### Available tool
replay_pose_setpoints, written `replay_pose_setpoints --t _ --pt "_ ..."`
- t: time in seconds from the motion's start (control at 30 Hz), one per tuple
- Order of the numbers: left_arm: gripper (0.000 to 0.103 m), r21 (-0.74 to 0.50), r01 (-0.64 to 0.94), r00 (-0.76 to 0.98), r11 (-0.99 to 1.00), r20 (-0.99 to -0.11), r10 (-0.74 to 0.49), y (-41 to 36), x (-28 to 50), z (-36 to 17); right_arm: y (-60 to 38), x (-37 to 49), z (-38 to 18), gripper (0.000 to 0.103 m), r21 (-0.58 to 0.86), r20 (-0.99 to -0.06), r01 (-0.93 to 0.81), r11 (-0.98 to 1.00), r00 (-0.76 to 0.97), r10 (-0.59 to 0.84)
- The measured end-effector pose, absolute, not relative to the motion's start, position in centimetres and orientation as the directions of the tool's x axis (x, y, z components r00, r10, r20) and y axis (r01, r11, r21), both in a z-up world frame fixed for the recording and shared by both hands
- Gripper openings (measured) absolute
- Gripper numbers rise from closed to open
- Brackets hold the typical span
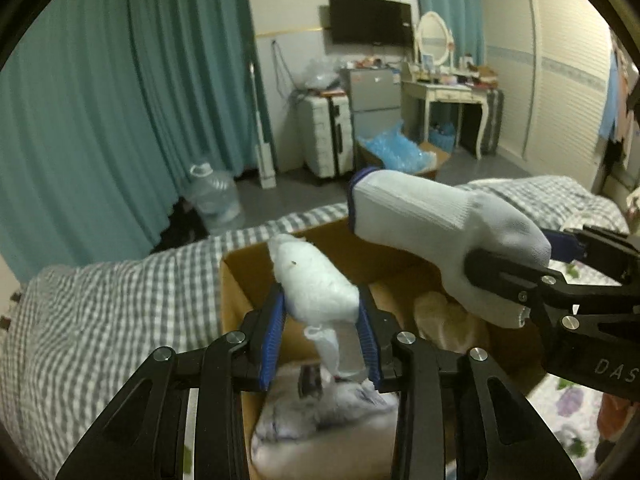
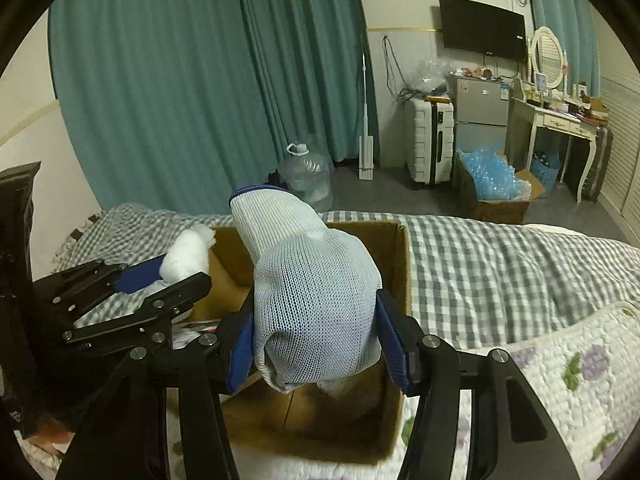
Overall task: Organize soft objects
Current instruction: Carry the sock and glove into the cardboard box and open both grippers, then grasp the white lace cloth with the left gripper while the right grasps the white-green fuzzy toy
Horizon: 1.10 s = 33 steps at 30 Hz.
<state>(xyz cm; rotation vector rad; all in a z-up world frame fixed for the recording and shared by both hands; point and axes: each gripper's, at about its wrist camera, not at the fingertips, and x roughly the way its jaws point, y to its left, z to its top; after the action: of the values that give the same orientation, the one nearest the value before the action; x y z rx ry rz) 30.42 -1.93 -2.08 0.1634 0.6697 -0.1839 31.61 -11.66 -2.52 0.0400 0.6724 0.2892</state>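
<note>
My left gripper (image 1: 321,314) is shut on a white cotton wad (image 1: 316,280) and holds it over the open cardboard box (image 1: 240,280) on the bed. The wad also shows in the right wrist view (image 2: 188,256) with the left gripper (image 2: 160,280). My right gripper (image 2: 314,332) is shut on a white knit glove with a blue cuff (image 2: 312,292), held above the same box (image 2: 400,264). In the left wrist view the glove (image 1: 420,216) sticks out to the left of the right gripper (image 1: 516,272). Soft items lie inside the box: a grey-white fabric (image 1: 320,412) and a beige cloth (image 1: 444,316).
The box rests on a grey checked bedsheet (image 2: 500,264), next to a floral quilt (image 2: 560,364). Beyond the bed are teal curtains (image 2: 200,80), a large water bottle (image 2: 308,176), a white suitcase (image 2: 430,140), a small fridge (image 2: 480,112) and a dressing table (image 2: 560,124).
</note>
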Motion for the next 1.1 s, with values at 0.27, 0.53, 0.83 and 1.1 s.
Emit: replay_pose_setpoints --t 0.27,0.53,0.83,1.1 --pt "0.077 0.134 0.251 0.799 0.959 -0.588 -0.126 -2.4 31.1 -2.5 -12.1 32.5 -2.4 0.066 0.138 -0.552 -0.289 0.947 0.772 0.316" --pt "0.085 0.137 0.166 0.835 0.977 -0.546 -0.066 -1.7 28.0 1.0 -13.4 27.8 3.4 0.089 0.108 -0.465 -0.263 0.959 0.839 0.283" --pt "0.086 0.118 0.155 0.886 0.981 -0.457 -0.085 -1.4 19.2 8.9 -15.1 17.5 12.4 0.098 -0.016 -0.403 -0.220 0.975 0.894 0.195" --pt "0.095 0.067 0.233 0.904 0.970 -0.383 -0.191 -0.7 11.5 10.8 -16.6 8.6 13.8 0.101 -0.079 -0.394 -0.221 0.972 0.903 0.174"
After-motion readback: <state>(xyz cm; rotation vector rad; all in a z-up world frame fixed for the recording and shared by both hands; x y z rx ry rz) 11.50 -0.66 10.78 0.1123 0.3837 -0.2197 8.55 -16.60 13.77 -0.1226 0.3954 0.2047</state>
